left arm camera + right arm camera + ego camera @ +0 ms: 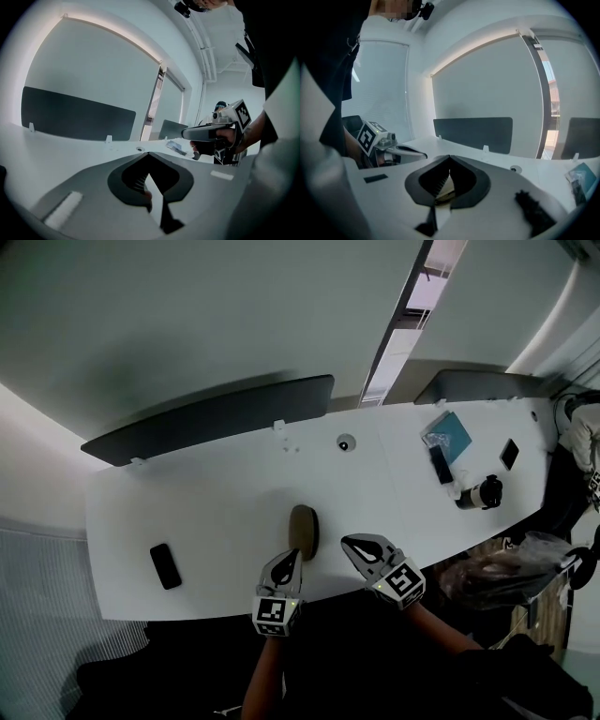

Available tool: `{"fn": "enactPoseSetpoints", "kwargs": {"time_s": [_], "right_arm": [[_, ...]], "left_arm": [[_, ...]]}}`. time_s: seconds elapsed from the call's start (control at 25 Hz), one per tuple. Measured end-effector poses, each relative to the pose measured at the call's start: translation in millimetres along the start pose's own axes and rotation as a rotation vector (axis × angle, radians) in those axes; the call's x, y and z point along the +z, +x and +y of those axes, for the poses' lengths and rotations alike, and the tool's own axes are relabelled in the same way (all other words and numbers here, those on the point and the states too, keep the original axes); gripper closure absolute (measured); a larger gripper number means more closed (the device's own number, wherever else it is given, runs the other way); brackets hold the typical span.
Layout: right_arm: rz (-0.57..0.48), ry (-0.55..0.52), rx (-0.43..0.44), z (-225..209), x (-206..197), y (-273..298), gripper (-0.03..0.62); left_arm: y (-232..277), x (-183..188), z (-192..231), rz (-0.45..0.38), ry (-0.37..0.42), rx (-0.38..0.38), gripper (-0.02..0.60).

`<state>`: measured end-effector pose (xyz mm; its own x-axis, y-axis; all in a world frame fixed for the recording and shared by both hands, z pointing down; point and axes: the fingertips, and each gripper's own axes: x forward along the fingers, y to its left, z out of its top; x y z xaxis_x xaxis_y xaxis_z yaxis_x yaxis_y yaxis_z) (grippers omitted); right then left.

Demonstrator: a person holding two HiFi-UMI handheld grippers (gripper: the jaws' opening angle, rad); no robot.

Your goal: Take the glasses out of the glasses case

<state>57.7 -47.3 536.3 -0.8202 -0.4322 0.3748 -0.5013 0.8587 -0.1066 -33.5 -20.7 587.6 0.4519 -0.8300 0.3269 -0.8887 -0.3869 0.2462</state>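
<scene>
Soft, cool light; the white counter is bright, everything below its near edge almost black. A broad shadow lies on the wall above the counter's divider. Gripper views curve and vignette at their rims.

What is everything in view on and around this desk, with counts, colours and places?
oval glasses case: one, brown, near desk edge, just ahead of both grippers
flat phone: two, black, one desk left, one far right
square packet: one, teal, desk right
small bar-shaped item: one, black, beside the packet
cup-like container: one, black and white, right near edge
round grommet: one, grey, desk back
partition panel: two, dark, along back edge
desk: one, white
left gripper: grey, jaws shut, empty
right gripper: grey, jaws shut, empty
</scene>
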Motion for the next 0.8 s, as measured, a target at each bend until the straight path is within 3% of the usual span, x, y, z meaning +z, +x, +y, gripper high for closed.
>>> {"fn": "enactPoseSetpoints", "kwargs": {"time_s": [0.28, 0.56, 0.6, 0.72, 0.8], "right_arm": [[0.074, 0.042, 0.014, 11.0, -24.1, 22.7, 0.586], [0.091, 0.044, 0.022, -12.5, -35.9, 37.7, 0.586], [0.095, 0.05, 0.02, -14.9, -37.0, 38.2, 0.586], [0.082, 0.089, 0.018, -10.0, -39.3, 38.8, 0.586], [0.07, 0.104, 0.011, -5.6, -42.2, 43.1, 0.586]], "left_arm": [[22.5, -28.6, 18.2, 0.124, 0.0, 0.019, 0.572], [42.0, -63.5, 40.2, 0.266, 0.039, 0.043, 0.571], [46.8, -67.3, 40.4, 0.285, -0.003, 0.028, 0.517], [56.7, -69.9, 36.2, 0.311, -0.167, -0.006, 0.164], [65.5, -69.3, 40.1, 0.304, -0.169, 0.025, 0.054]]}}
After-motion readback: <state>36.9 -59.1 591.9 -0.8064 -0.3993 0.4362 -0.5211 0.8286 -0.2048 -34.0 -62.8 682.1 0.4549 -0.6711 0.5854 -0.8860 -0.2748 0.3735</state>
